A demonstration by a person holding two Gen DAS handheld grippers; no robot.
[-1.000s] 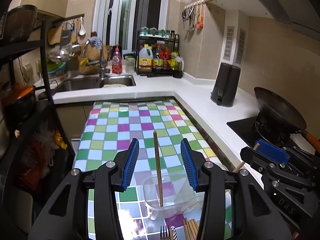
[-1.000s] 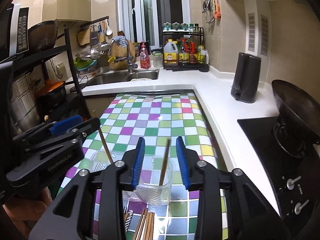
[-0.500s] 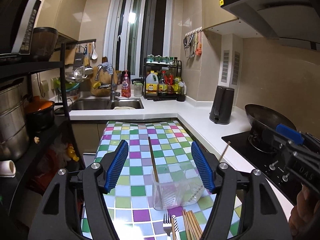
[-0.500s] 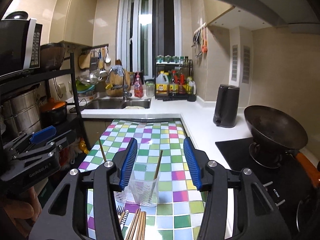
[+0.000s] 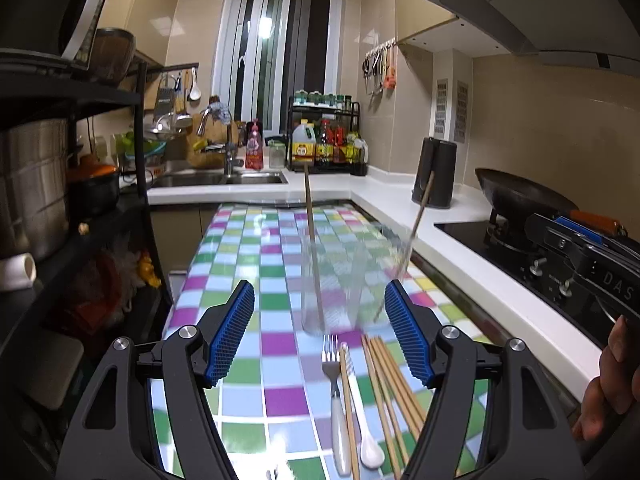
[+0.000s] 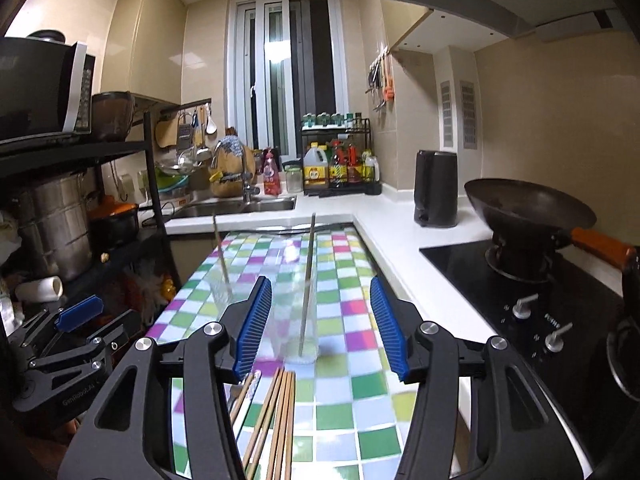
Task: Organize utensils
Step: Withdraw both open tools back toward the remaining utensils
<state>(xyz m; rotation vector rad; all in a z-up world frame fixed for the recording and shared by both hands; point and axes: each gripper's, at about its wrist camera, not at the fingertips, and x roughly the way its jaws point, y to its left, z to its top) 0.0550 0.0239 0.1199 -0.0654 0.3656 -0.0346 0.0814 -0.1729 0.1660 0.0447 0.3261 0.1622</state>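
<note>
Two clear glasses stand on the checkered table (image 5: 240,248). In the left wrist view the nearer glass (image 5: 334,280) holds one upright chopstick (image 5: 311,232), and the right glass (image 5: 380,272) holds a chopstick (image 5: 420,212) leaning right. My left gripper (image 5: 320,300) is open and empty, back from the glasses. Below it lie a fork (image 5: 333,372), a white spoon (image 5: 366,420) and several loose chopsticks (image 5: 394,392). My right gripper (image 6: 320,292) is open and empty, short of its glass (image 6: 300,332) with a chopstick (image 6: 309,272). Loose chopsticks (image 6: 278,420) lie under it.
A black rack (image 6: 120,152) with pots and a microwave lines the left side. White counter (image 6: 400,240), kettle (image 6: 436,188), and a stove with a wok (image 6: 524,208) run along the right. The sink (image 6: 240,206) is at the back. A hand (image 5: 608,392) holds the right gripper's handle.
Both grippers have drawn back from the glasses and their jaws have widened. A chopstick stays standing in each glass. The loose utensils on the table have come into fuller view.
</note>
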